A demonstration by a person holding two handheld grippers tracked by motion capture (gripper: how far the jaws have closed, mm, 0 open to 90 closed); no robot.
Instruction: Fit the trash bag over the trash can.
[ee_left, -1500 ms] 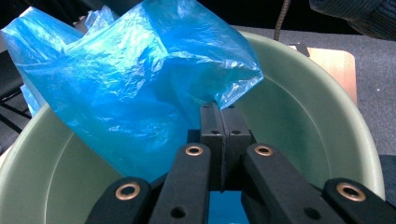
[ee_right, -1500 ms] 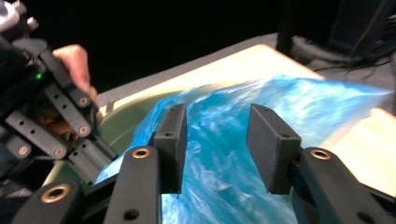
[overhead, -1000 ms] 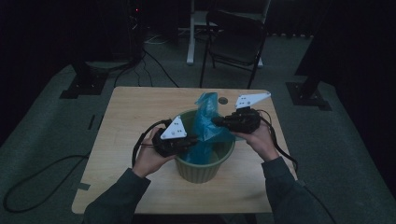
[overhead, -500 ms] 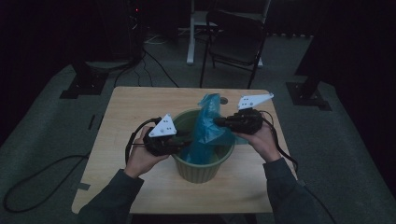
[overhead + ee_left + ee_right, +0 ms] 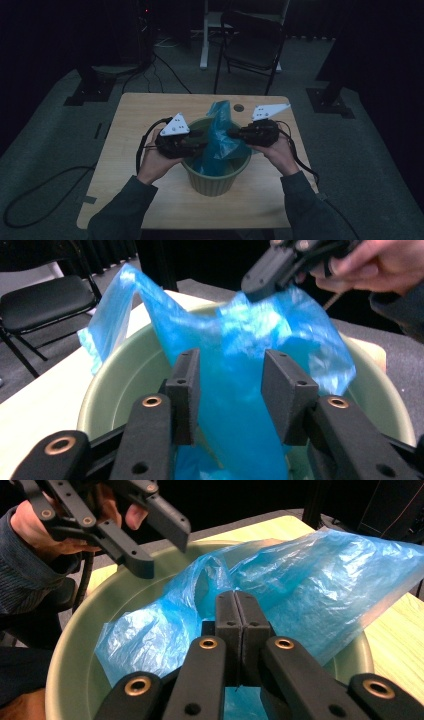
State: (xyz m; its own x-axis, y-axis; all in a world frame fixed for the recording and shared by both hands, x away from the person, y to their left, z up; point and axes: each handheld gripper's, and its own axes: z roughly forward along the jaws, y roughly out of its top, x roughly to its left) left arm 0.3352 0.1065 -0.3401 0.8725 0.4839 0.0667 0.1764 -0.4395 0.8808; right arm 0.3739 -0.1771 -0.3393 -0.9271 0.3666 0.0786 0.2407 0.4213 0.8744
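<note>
Right tool (image 5: 235, 630): pads pressed together, pinching blue bag (image 5: 310, 580) film at the top of the bin (image 5: 70, 645); held over the bin's right rim in the high view (image 5: 235, 133). Held by the right hand (image 5: 280, 152), cable trailing off toward the bench's right edge.

Left tool (image 5: 230, 390): jaws spread, just been opening, blue film between the pads (image 5: 287, 390) but not squeezed; left pad close against the film, right pad standing just off it. Seen at the bin's left rim in the high view (image 5: 202, 145), gripped by the left hand (image 5: 157, 162).

Bag (image 5: 220, 140): crumpled, rising out of the bin's mouth, one corner peaking toward the far rim, the rest sagging down inside against the wall. In the left gripper view (image 5: 235, 355), draped from the right tool (image 5: 270, 270) above.

Bin (image 5: 212, 182): pale green, round, upright, near the middle of the bench (image 5: 130, 120), nearer the front edge.

Chair (image 5: 255, 45) well behind the bench's far edge, on the dark floor.
</note>
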